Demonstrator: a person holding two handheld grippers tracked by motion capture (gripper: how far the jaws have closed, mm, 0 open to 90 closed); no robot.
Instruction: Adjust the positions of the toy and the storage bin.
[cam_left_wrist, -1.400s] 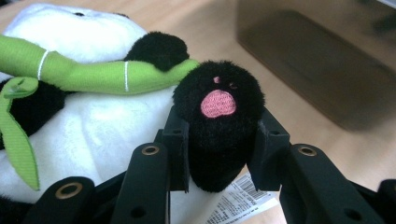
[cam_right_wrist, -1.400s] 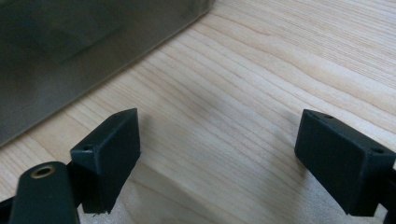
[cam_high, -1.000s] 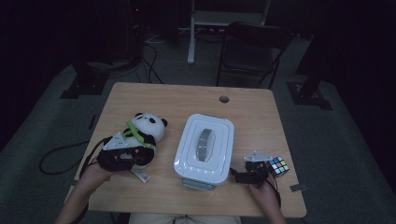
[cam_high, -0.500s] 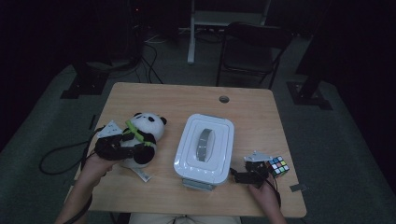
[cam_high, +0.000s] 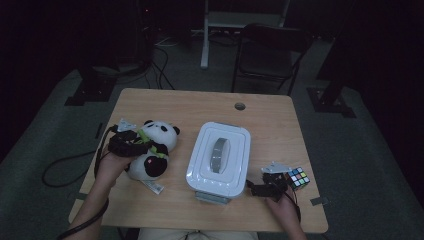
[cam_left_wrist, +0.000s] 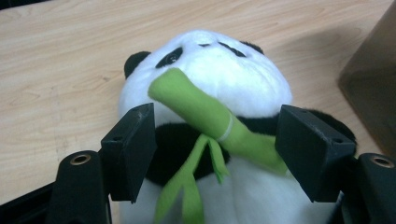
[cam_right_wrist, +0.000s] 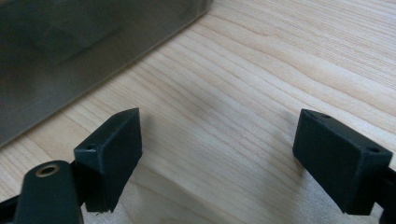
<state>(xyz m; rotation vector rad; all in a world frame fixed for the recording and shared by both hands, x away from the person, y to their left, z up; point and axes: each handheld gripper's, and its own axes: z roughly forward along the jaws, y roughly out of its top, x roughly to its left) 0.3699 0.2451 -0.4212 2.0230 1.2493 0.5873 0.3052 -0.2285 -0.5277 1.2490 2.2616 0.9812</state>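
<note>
A panda plush (cam_high: 159, 134) holding a green bamboo stalk (cam_left_wrist: 205, 109) lies on the left part of the wooden table (cam_high: 190, 107). My left gripper (cam_high: 131, 142) reaches over its chest. The panda (cam_left_wrist: 219, 60) sits between my left gripper's (cam_left_wrist: 215, 114) jaws, which have just been opening and stand wide at its sides without squeezing it. My right gripper (cam_high: 260, 189) rests low near the table's front right, beside a colour cube (cam_high: 298, 178). In its own view my right gripper (cam_right_wrist: 219, 121) is open over bare wood.
A white lidded box (cam_high: 220, 157) with a grey handle stands mid-table between the two hands; its wall (cam_right_wrist: 70, 46) is close ahead of my right gripper. A cable hole (cam_high: 240, 106) is near the far edge. A dark chair (cam_high: 270, 50) stands beyond the table.
My left hand and gripper have moved away from the person, up along the panda toward its head. The right hand, box and cube have stayed put.
</note>
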